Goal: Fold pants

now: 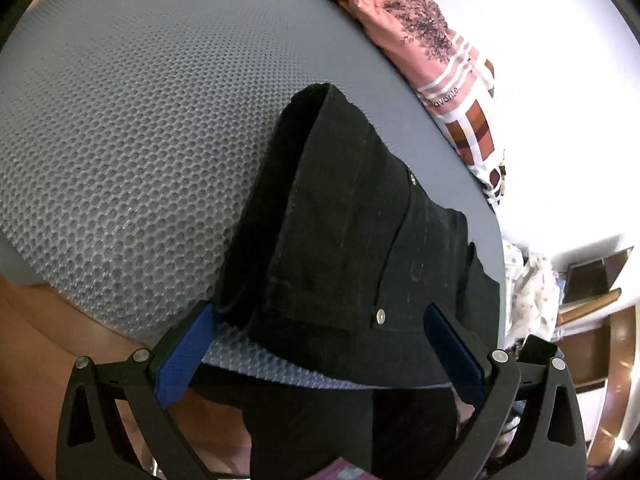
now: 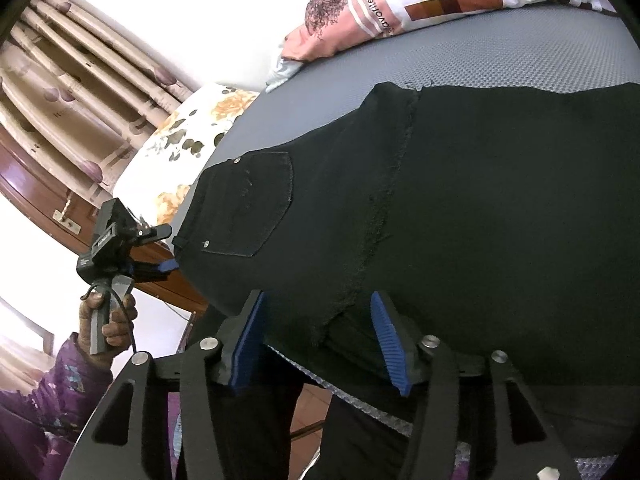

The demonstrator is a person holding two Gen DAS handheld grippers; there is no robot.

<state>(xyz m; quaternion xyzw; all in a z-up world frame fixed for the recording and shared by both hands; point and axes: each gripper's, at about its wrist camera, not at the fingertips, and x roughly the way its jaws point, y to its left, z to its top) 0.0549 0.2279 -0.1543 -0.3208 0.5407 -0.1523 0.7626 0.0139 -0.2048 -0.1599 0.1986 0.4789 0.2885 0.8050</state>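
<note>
Right gripper [image 2: 318,338] jaws apart over the near hem, pads not pressing cloth. Left gripper [image 1: 322,348] wide open at the waistband edge, gripping nothing. Black pants [image 1: 352,232] lie folded on the grey mat [image 1: 132,128], near edge overhanging. Pink pillow [image 2: 400,8] beyond, at the mat's far side.

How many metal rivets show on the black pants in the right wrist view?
2: one rivet at the top corner of the back pocket, another at its lower corner. More may be hidden under the folded pants.
</note>
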